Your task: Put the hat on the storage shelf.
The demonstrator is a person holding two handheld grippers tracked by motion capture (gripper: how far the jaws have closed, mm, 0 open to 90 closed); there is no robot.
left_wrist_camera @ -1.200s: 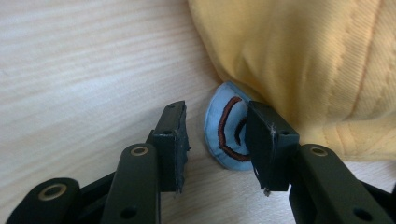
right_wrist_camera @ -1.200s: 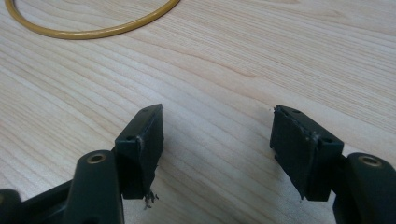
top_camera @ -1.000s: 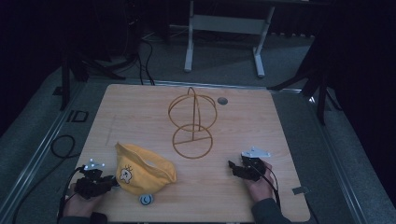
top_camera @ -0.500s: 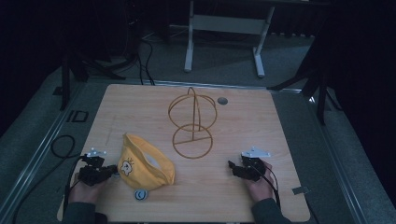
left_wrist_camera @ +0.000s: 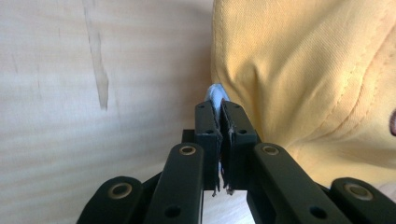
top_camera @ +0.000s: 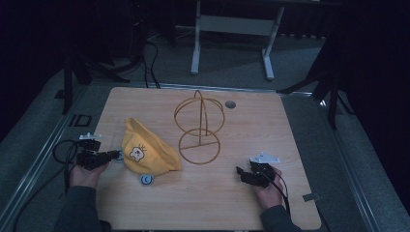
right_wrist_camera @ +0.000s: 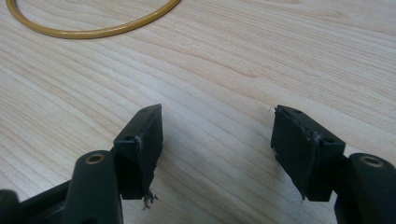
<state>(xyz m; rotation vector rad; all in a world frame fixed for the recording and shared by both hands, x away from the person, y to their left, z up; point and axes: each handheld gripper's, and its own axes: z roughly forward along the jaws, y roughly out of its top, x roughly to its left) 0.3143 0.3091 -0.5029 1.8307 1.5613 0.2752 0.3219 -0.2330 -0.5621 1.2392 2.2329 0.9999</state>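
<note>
You see a yellow hat [top_camera: 147, 151] with a small white cartoon patch, its pale blue tag showing — and a mustard-gold wire stand [top_camera: 199, 128] on the light wood-grain table [top_camera: 270, 130]. Your black grippers carry grey plates.

Yellow cloth cap [top_camera: 147, 150], matt wooden table [top_camera: 290, 130]

From your right gripper [top_camera: 247, 175], bare table [top_camera: 270, 125] lies open at twelve and three o'clock. At ten o'clock the wire stand [top_camera: 199, 126] blocks the middle, its base ring flat on the wood. Left of it the yellow cap [top_camera: 145, 152] fills the gap; a small blue disc [top_camera: 146, 180] sits at its six o'clock.
</note>
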